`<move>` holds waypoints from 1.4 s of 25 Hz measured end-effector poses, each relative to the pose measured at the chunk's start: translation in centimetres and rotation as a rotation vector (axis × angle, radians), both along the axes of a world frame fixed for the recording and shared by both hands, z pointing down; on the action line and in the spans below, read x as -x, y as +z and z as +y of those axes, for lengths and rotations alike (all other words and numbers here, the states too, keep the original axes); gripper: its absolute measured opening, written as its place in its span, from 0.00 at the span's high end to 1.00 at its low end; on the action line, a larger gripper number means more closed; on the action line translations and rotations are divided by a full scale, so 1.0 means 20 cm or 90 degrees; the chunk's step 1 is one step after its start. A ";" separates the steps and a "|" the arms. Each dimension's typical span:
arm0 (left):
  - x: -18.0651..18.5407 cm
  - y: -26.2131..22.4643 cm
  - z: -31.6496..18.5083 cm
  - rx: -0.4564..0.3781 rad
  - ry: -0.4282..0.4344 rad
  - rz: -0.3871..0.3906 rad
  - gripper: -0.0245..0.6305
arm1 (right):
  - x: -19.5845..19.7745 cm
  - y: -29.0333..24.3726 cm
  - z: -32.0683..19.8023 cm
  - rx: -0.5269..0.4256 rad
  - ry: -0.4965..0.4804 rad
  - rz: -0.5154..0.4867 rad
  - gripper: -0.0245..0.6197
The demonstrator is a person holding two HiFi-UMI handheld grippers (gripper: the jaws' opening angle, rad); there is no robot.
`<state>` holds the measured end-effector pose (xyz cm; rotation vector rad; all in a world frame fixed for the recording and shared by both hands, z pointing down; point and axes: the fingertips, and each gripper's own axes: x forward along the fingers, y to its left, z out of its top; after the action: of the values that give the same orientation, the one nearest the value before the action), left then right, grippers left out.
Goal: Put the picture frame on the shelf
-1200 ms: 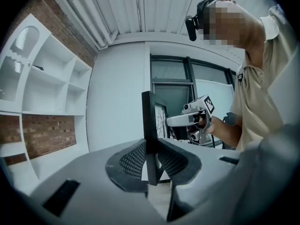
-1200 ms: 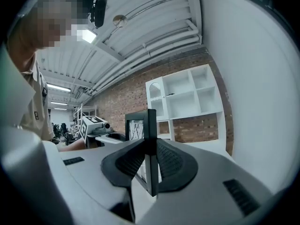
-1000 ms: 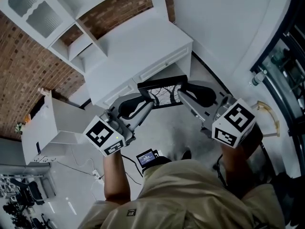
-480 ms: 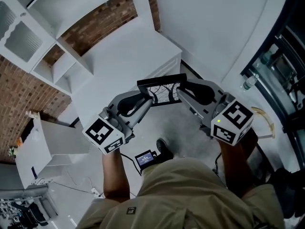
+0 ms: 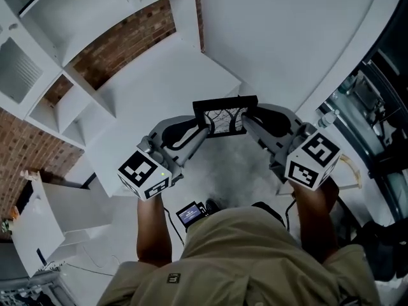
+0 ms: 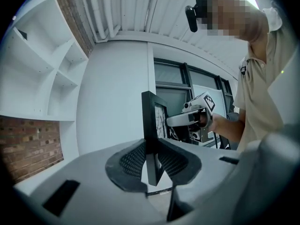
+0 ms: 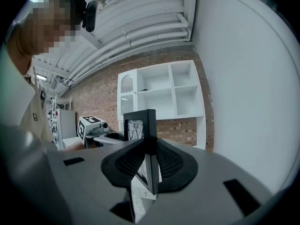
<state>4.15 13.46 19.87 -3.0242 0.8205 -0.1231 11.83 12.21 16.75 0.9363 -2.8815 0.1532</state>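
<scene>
1. Now the left hand-held gripper [image 5: 201, 130] is clamped on the left edge of the black picture frame [image 5: 224, 117].
2. Likewise, the right hand-held gripper [image 5: 248, 123] pinches its right edge.
3. Between them, the frame hangs upright in the air, near the worktop [image 5: 159, 94] below the white shelf [image 5: 76, 24].

Your views evenly bright, soft light off the white wall [image 5: 293, 37], faint shadows, fisheye bending, black corners in both gripper views, foreground slightly soft.
</scene>
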 end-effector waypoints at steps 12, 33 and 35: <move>0.13 0.03 -0.38 0.014 -0.038 0.002 0.85 | 0.14 0.03 -0.42 0.009 -0.040 -0.006 0.85; -0.17 0.08 -1.40 0.051 -0.223 -0.036 0.85 | -0.14 0.10 -1.54 0.031 -0.204 -0.043 0.85; -0.17 0.10 -1.47 0.058 -0.236 -0.036 0.85 | -0.14 0.12 -1.61 0.039 -0.211 -0.045 0.85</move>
<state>7.53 -15.95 21.81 -2.8947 1.3950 -0.2515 14.57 -20.02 19.24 0.4423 -3.0243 0.2469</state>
